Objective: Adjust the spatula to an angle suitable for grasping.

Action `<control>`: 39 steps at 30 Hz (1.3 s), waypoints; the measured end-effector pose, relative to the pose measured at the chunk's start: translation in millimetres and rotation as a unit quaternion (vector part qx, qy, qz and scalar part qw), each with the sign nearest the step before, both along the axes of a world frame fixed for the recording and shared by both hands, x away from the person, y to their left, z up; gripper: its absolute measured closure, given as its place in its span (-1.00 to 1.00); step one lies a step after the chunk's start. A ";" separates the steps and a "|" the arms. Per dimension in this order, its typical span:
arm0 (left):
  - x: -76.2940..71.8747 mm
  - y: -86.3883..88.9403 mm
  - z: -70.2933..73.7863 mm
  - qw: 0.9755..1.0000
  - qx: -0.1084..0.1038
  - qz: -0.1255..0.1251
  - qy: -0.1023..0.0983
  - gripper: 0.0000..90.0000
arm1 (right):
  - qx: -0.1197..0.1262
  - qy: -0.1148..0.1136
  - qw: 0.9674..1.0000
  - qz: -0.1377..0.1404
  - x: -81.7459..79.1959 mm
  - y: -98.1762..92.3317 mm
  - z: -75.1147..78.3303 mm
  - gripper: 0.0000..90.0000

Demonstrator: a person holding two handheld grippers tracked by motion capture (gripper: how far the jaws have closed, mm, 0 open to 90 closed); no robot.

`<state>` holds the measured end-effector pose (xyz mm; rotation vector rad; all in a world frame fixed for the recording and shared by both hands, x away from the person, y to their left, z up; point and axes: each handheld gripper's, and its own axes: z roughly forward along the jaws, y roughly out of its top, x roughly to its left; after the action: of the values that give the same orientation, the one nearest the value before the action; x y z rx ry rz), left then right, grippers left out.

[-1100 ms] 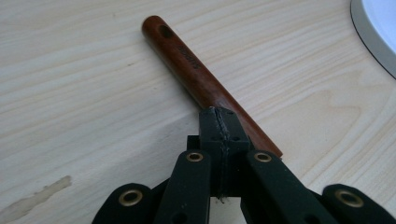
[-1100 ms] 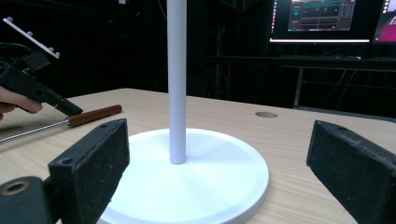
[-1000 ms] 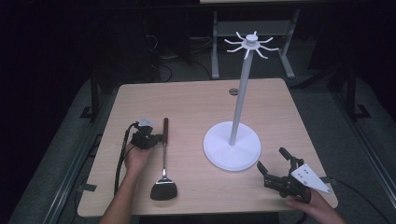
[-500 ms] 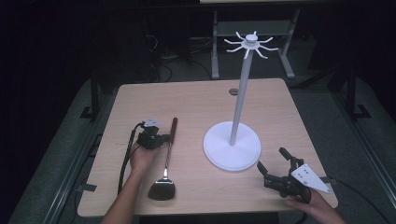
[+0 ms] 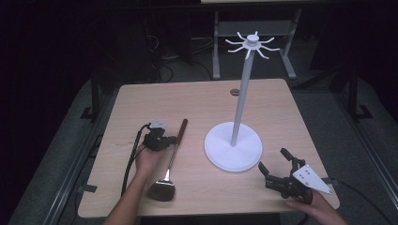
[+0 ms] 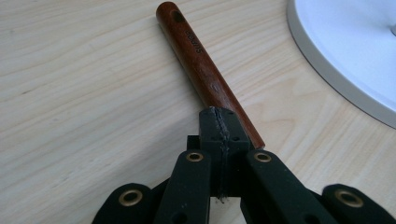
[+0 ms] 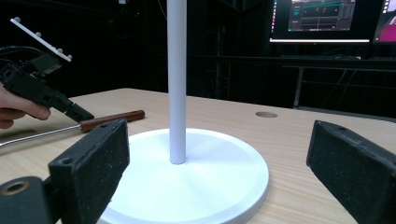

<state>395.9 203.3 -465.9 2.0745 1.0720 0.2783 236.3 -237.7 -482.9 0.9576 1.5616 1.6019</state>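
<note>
While the right gripper gapes, the left gripper, jaws together, touches the spatula, handle pointing away.

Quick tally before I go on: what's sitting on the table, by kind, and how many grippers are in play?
Spatula, wooden handle, lying flat: 1
White hook stand, upright: 1
Grippers: 2, left gripper shut at the handle, right gripper open
Total: 4
</note>
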 end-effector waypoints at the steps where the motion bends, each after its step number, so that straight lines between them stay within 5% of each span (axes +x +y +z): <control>1: -0.5 -1.5 0.1 1.000 0.000 -0.003 0.001 0.99 | 0.000 0.000 1.000 0.000 0.0 0.0 0.0 -0.88; 19: -8.4 -30.2 -1.2 0.999 -0.022 -0.040 0.010 0.99 | 0.000 0.000 1.000 0.000 0.0 0.0 0.0 -0.88; 29: -11.5 -35.4 1.9 0.998 -0.017 -0.056 0.009 0.99 | 0.000 0.000 1.000 0.000 0.0 0.0 0.0 -0.88; 39: -53.0 -19.2 23.3 0.997 -0.026 -0.067 0.023 0.99 | 0.000 0.000 1.000 0.000 0.0 -0.1 0.0 -0.88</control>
<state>342.9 184.1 -442.6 2.1045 0.9524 0.1347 236.4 -237.8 -483.0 0.9575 1.5611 1.6014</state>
